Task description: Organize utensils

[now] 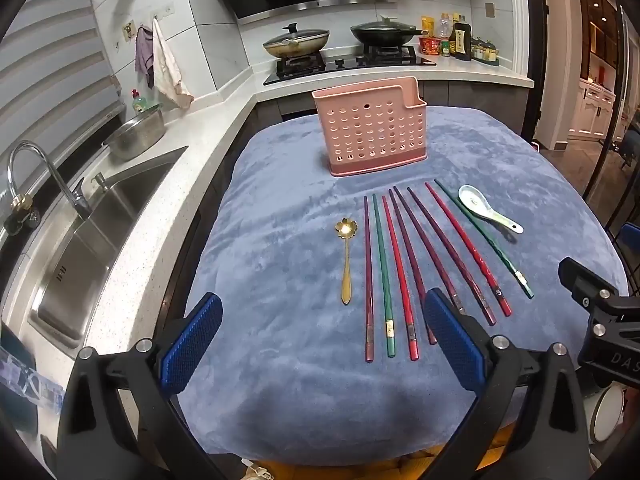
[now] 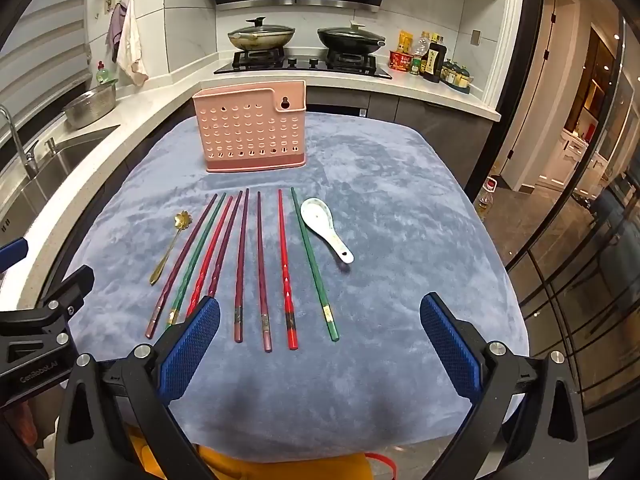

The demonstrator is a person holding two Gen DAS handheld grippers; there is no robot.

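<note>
A pink perforated utensil holder stands upright at the far side of a table covered with a blue cloth. Several red, green and purple chopsticks lie side by side in front of it. A gold flower-headed spoon lies to their left, a white ceramic spoon to their right. My left gripper is open and empty above the chopsticks' near ends. My right gripper is open and empty, also over the near ends.
A sink with a faucet and a metal bowl lies along the left counter. A stove with two lidded pans and bottles stands behind the table. Glass doors are at the right.
</note>
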